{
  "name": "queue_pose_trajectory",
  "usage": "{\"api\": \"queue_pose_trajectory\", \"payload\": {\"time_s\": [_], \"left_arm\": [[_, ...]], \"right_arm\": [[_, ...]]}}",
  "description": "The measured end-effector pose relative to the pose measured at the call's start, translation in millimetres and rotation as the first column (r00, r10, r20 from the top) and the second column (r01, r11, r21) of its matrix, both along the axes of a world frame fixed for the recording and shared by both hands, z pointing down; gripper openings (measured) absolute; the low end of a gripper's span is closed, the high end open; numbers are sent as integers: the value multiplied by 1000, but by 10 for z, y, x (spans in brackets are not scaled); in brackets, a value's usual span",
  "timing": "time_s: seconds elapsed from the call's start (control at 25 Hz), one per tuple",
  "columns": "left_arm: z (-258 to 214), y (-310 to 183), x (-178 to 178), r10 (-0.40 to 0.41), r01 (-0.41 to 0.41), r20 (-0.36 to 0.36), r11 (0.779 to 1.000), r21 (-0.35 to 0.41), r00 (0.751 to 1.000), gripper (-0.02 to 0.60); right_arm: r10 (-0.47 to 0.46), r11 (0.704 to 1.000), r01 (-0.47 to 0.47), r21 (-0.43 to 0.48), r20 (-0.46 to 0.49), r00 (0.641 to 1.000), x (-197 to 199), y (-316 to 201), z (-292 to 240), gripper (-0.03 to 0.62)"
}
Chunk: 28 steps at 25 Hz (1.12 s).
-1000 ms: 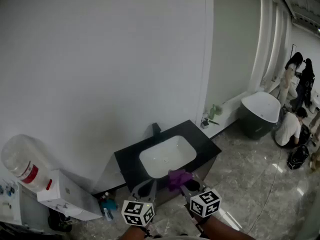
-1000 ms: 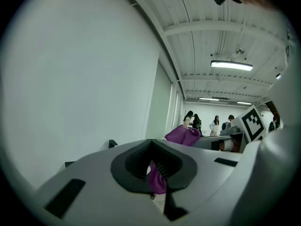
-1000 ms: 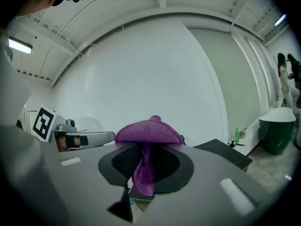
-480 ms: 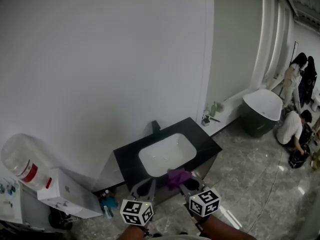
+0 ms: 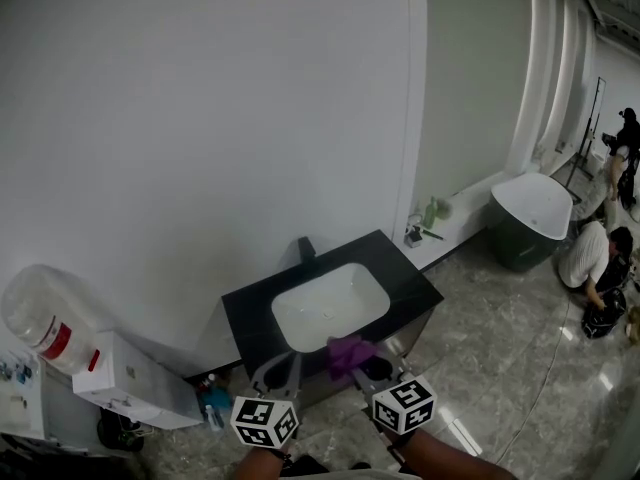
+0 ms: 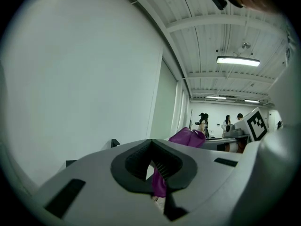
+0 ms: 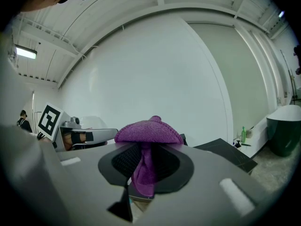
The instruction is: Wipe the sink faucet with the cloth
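Observation:
The white sink (image 5: 325, 310) is set in a black countertop (image 5: 405, 280), with a dark faucet (image 5: 306, 249) at its back edge by the wall. My right gripper (image 5: 362, 364) hovers over the counter's near edge, shut on a purple cloth (image 5: 349, 352). In the right gripper view the cloth (image 7: 148, 131) bulges over the jaw tips and hangs down between them (image 7: 146, 161). My left gripper (image 5: 283, 366) is just to the left, its jaws meeting at the tips (image 6: 151, 145). A purple strip shows through the gap behind them. The faucet (image 6: 114, 143) is far ahead.
A water dispenser with a large bottle (image 5: 40, 320) stands at the left above a white cabinet (image 5: 130, 388). A blue item (image 5: 212, 404) lies on the floor. A dark bathtub (image 5: 525, 218) and people (image 5: 598, 258) are at the far right. Bottles (image 5: 430, 213) stand on a wall ledge.
Both grippers sit slightly lower in the head view and the sink has shifted a little left and up. The cloth stays in the right gripper.

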<state>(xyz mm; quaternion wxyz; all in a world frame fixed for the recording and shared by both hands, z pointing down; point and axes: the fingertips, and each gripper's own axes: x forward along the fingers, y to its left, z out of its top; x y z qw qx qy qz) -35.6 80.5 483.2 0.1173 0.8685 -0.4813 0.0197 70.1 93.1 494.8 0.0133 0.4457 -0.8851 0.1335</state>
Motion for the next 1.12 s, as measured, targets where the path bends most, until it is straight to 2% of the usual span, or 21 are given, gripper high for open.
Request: {"api": "queue_pose_trajectory", "payload": {"time_s": [0.16,0.32,0.52,0.72,0.88,1.12], "left_arm": [[77,-212,17,-2,2,2,1000,-14,1000,5],[161,-635,25,11,-11,-6,1000,-17,1000,5],[282,-1458,-42,46,-47,-30,998,-31,998,5],[374,-2316,-127,112,-113,-19,992,-60,994,5],[464,-2823,-181,143,-143,-13,986,-81,990,5],[661,-3336,-225,145,-149,-40,982,-116,989,5]], "right_arm": [[4,1000,-4,-11,10,1000,56,-208,65,71],[5,1000,-4,-26,7,1000,2,-605,162,71],[12,999,-12,-38,-6,1000,-178,-1362,236,71],[48,997,-50,-63,-30,998,-308,-2245,296,71],[68,993,-72,-92,-39,997,-345,-2761,408,71],[24,990,-32,-134,-62,998,-406,-3397,637,71]]}}
